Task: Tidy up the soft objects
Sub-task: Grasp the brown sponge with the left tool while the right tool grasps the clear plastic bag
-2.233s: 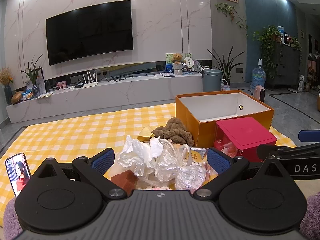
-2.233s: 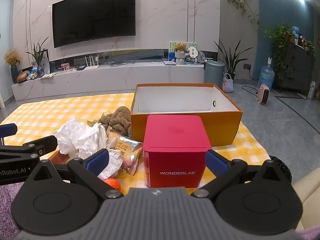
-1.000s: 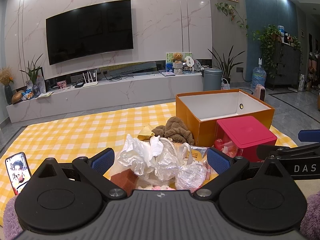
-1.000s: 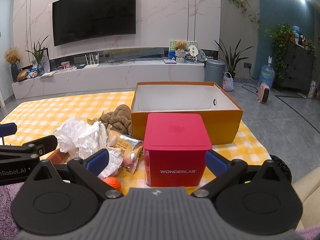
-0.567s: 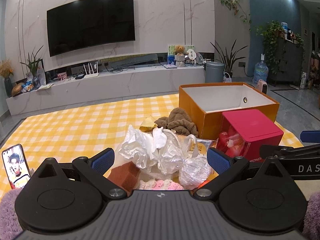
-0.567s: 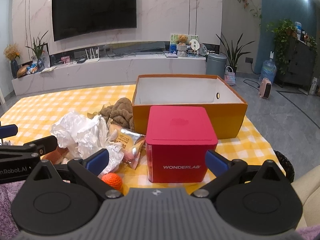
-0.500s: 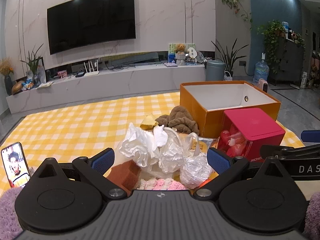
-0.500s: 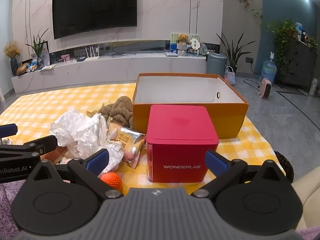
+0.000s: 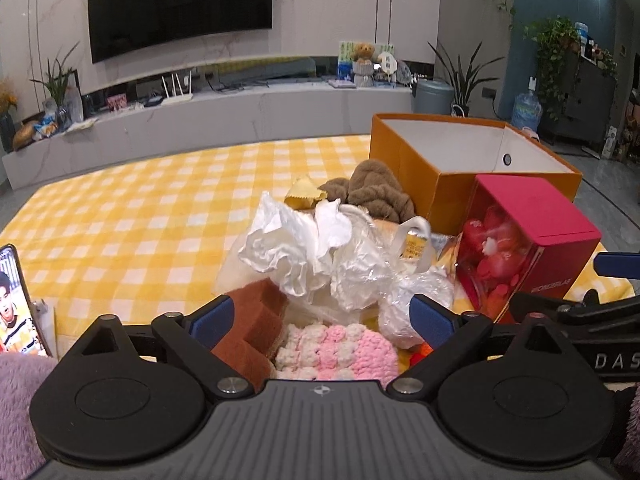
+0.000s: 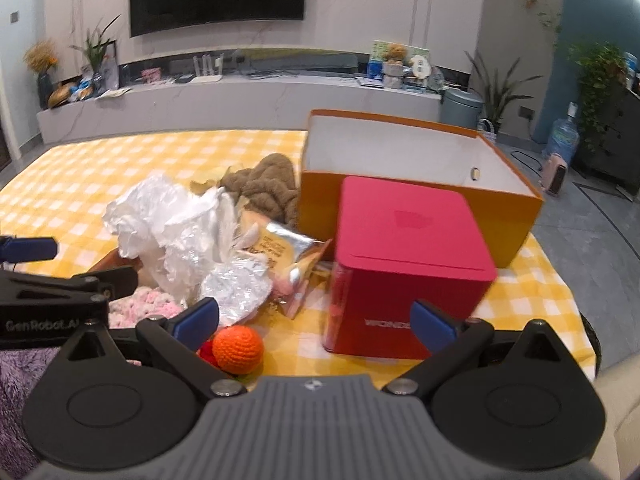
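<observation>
A pile of soft things lies on the yellow checked cloth [image 9: 120, 216]: crumpled white plastic bags [image 9: 308, 248], a brown sponge [image 9: 256, 324], a pink and white knitted piece [image 9: 340, 352], a brown plush cloth [image 9: 376, 192] and an orange knitted ball [image 10: 238, 348]. My left gripper [image 9: 320, 318] is open and empty, just above the near side of the pile. My right gripper [image 10: 314, 320] is open and empty, between the ball and the red box [image 10: 404, 264]. An open orange box [image 10: 420, 176] stands behind.
A foil snack packet [image 10: 280, 252] lies by the red box, which also shows in the left wrist view [image 9: 528, 248]. A phone [image 9: 12, 300] stands at the near left. A TV wall and a low cabinet are far behind. The cloth's right edge drops to the floor.
Both grippers have moved forward and tilted down toward the pile. The pink knitted piece and the orange ball have come more into view. Both stay open.
</observation>
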`<state>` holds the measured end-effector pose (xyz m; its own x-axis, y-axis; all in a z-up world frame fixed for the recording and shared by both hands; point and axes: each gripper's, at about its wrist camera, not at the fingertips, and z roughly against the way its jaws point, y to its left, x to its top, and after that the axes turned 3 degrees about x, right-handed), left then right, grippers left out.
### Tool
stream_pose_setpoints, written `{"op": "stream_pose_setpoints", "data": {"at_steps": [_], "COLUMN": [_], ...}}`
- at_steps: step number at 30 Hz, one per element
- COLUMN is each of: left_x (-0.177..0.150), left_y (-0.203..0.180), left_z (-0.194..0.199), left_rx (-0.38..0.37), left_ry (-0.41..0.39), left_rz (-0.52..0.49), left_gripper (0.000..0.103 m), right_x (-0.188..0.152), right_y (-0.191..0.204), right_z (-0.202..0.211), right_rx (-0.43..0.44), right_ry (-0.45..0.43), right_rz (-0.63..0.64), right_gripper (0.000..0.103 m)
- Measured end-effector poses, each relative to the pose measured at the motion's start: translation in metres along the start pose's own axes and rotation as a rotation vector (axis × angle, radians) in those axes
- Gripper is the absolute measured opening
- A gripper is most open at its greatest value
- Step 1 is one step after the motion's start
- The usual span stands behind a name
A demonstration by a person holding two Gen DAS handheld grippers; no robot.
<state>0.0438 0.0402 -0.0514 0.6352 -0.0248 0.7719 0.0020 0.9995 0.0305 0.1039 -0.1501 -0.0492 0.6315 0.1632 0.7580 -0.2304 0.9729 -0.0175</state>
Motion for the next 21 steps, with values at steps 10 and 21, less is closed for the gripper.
{"op": "stream_pose_setpoints", "data": {"at_steps": [10, 21], "left_x": [0.011, 0.01], "left_y": [0.036, 0.049], "left_z": [-0.024, -0.076], "left_rx": [-0.094, -0.074], "left_ry": [0.056, 0.254], "left_rz": [0.006, -0.027], "left_gripper": [0.066, 0.077], "right_x": [0.014, 0.026], "right_y": [0.035, 0.057], "right_z": [-0.029, -0.089], "right_rx": [0.118, 0.143], "right_ry": [0.015, 0.089], "right_rz": [0.122, 0.239], "right_gripper": [0.07, 0.072]}}
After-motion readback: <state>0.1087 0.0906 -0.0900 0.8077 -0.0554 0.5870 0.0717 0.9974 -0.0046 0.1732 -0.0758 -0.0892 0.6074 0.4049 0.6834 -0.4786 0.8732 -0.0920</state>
